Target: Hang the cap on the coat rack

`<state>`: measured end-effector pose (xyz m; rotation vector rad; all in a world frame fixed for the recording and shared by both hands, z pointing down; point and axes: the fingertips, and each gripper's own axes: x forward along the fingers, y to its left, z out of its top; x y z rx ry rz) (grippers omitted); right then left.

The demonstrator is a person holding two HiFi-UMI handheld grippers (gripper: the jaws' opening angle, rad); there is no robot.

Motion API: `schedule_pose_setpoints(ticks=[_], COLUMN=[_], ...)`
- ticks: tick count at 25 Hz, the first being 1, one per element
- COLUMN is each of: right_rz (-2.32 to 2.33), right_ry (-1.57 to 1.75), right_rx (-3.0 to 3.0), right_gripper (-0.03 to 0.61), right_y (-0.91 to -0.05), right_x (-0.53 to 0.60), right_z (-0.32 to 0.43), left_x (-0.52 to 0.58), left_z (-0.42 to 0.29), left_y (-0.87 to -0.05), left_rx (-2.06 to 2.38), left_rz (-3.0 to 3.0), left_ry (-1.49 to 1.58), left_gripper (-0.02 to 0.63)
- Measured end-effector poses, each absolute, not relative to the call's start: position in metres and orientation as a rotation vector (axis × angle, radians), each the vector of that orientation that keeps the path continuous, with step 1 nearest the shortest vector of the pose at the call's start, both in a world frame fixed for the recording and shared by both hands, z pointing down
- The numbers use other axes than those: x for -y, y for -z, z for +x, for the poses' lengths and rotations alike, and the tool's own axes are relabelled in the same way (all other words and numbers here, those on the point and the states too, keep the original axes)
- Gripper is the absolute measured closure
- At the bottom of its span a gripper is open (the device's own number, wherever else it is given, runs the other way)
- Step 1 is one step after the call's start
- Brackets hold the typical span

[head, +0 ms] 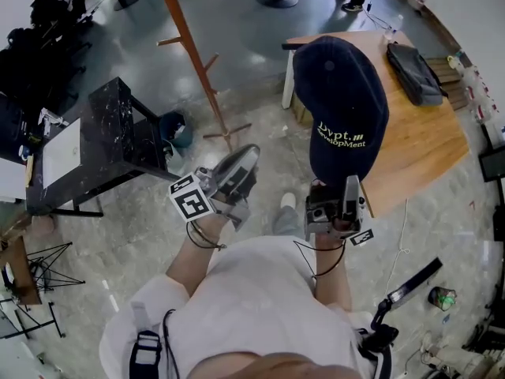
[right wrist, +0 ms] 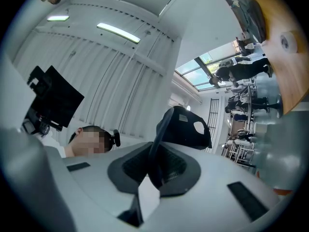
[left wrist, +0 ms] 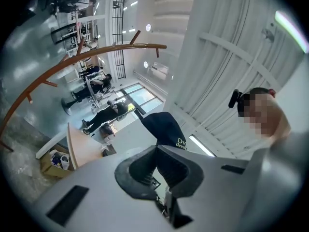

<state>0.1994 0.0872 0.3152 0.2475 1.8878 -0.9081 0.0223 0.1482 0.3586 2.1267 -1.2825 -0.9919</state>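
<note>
A navy cap (head: pixel 341 101) with pale lettering hangs upright over my right gripper (head: pixel 345 186), which is shut on the edge of its brim. The right gripper view shows the brim running down between the closed pads and the cap's (right wrist: pixel 186 127) open underside above my right gripper (right wrist: pixel 154 151). My left gripper (head: pixel 246 158) is to the left of the cap, apart from it, and shut on nothing. In the left gripper view the cap (left wrist: pixel 164 125) shows just beyond my left gripper (left wrist: pixel 157 149). The brown wooden coat rack (head: pixel 188 42) with side pegs stands on the floor at the upper left, and its pole (left wrist: pixel 91 57) arcs across the left gripper view.
A round wooden table (head: pixel 422 144) with a dark bag (head: pixel 415 71) stands behind the cap. A black marble-topped table (head: pixel 106 140) is at the left, with a teal bin (head: pixel 175 129) beside it. Cables and a small green object (head: pixel 442 297) lie on the floor at the right.
</note>
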Motion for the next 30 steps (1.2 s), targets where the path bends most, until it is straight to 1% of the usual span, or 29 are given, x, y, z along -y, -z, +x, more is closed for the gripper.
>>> schedule_pose_setpoints(ticks=[20,30], right_rz=[0.362,0.428], right_ry=[0.933,0.946], right_rx=[-1.883,-1.871], right_gripper=[0.532,0.532], right_y=[-0.282,-0.295], right_x=[0.184,0.202], right_z=[0.161,0.158], left_x=[0.104,0.118], left_z=[-0.015,-0.015], left_y=[-0.327,-0.341], left_rx=[1.404,1.464], left_rz=[2.113,2.109], left_ry=[1.019,1.045], left_gripper=[0.606,0.606])
